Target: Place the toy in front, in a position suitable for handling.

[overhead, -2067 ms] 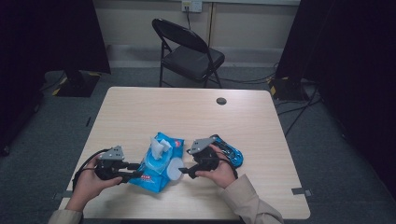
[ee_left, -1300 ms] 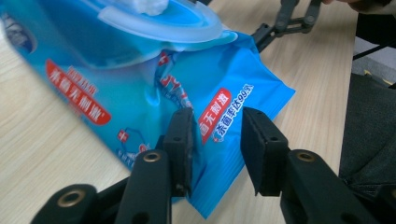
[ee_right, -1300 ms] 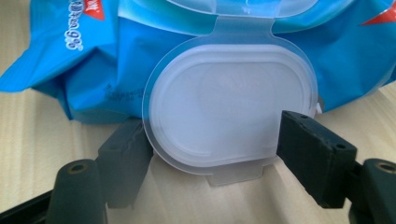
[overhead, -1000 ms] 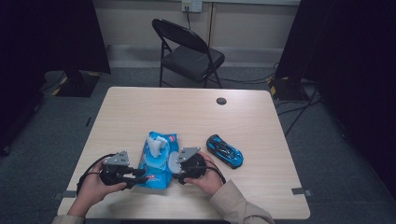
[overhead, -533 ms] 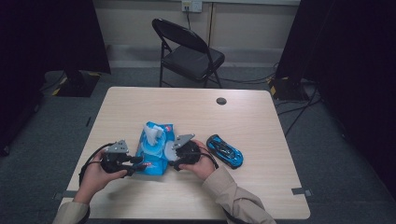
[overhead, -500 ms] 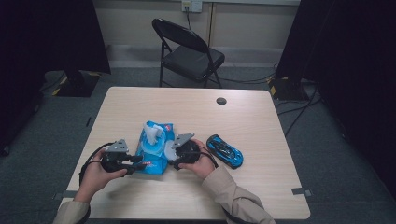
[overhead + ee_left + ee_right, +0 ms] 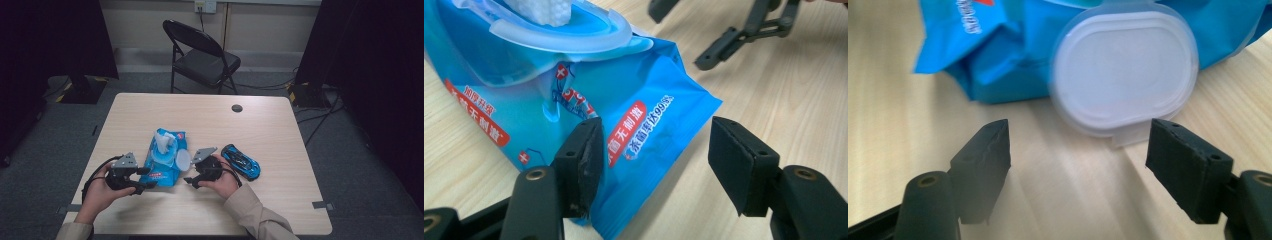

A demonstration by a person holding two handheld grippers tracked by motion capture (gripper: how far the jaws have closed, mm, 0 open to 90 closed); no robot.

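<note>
Flat on the table, at lower centre of the high view: the wipes pack, long axis running up the frame with a slight lean to the right. On its upper half, a white wipe poking up through the opening. Hinged out to the pack's right edge, the open lid, pale and oval.

At the pack's lower left corner: the left gripper, pointing right across the frame. Jaws just been opening, now apart. In the left gripper view, that blue corner between them, one pad beside the film at lower left of frame, the other standing clear over bare wood at lower right. No squeeze on the pack.

Just right of the pack's lower end: the right gripper, pointing left, toward the pack. Jaws wide apart with nothing between them. In the right gripper view, lid dead ahead in the upper centre of the frame, its free edge just beyond the pads and facing them, long side lying across the gap.

Judging from that, right gripper the nearer one to the lid, left one placed to steady the pack. Likely needs a short push forward to meet the lid's free edge.

Farther right in the high view, apart from all this: a blue toy car.
</note>
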